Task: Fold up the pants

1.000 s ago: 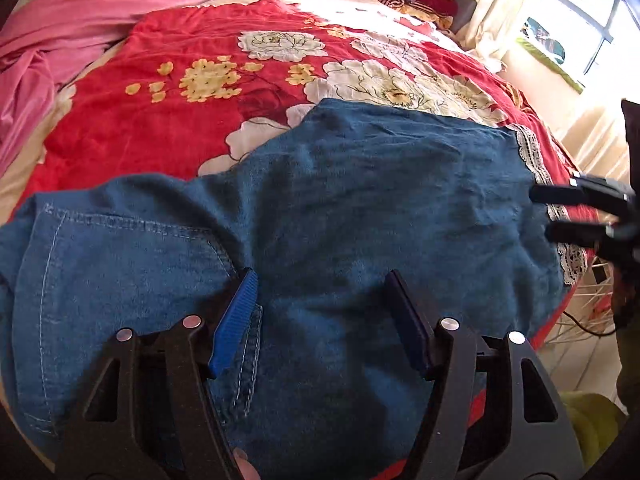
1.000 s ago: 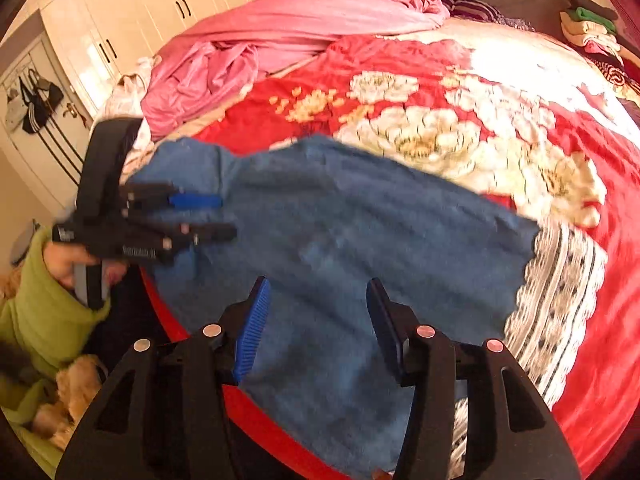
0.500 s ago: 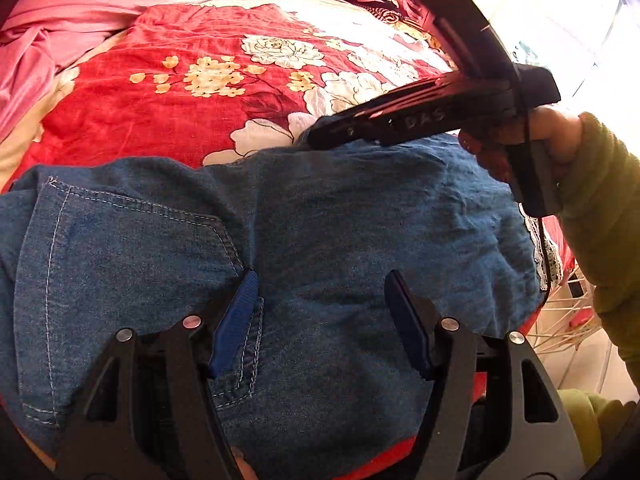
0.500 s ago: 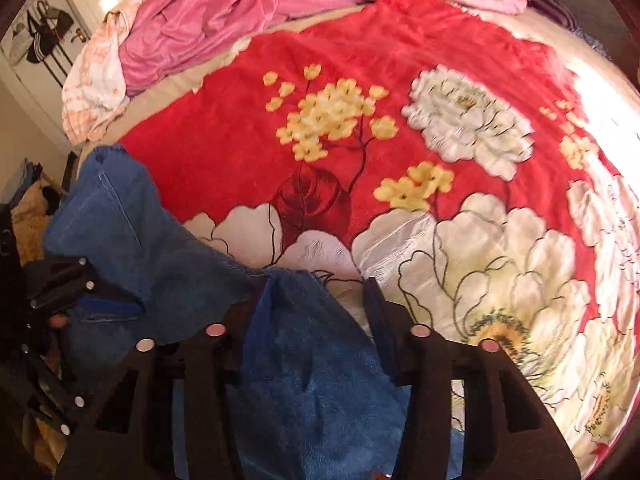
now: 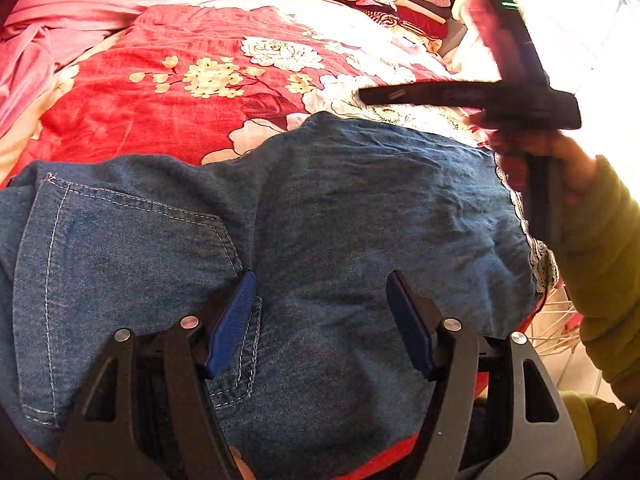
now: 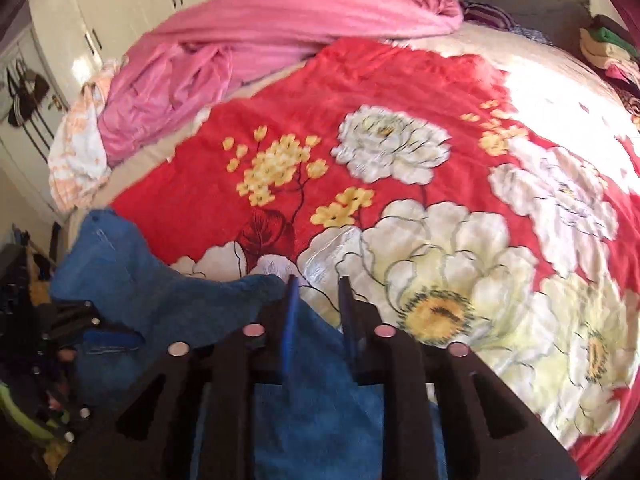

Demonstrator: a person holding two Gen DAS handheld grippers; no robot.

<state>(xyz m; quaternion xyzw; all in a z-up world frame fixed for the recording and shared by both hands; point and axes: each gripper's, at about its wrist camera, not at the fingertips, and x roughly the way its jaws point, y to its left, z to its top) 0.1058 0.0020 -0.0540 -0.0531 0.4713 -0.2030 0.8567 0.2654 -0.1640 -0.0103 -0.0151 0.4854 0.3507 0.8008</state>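
The denim pants (image 5: 320,208) lay along the near edge of the bed, on the red floral blanket (image 5: 120,120); they already looked doubled over, since only one broad layer with a back pocket showed, though how many folds lay under it could not be told; I judged the task roughly midway, with at least one more fold across the length left to make.

Their long axis ran along that near edge; the pocket end pointed toward the bed's left corner, the other end toward the lace trim at the right edge.

The left gripper (image 5: 320,320) hovered over the pocket seam, fingers well apart, clamping nothing.

The right gripper (image 6: 318,312), over the pants' far edge, had narrow jaws just opening; whether cloth sat between them was unclear.
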